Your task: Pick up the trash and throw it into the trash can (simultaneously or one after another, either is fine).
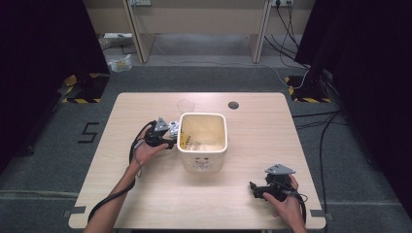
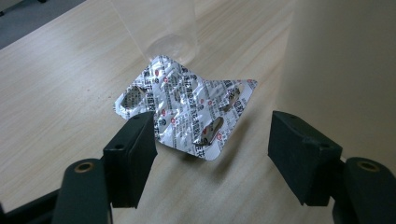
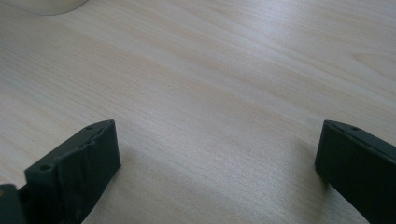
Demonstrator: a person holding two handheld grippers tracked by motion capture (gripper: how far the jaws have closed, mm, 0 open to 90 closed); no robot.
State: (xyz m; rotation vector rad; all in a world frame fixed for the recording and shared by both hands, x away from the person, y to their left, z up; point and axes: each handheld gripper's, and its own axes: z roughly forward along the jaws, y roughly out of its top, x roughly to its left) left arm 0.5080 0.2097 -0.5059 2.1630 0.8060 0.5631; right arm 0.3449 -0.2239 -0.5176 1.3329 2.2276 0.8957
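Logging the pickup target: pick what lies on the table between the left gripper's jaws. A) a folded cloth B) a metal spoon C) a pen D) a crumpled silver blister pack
D: the crumpled blister pack, silver foil with print, lies between the open jaws of the left gripper, beside the cream bin.

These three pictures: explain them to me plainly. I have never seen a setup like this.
A person sits at a wooden table with a hand-held two-jaw gripper in each hand. The high view looks down from above; the other two come from cameras riding on each gripper. The left gripper stands open around a crumpled foil blister pack, not pressing on it, beside a cream bin and a clear plastic cup. The right gripper is open over bare wood, holding nothing.
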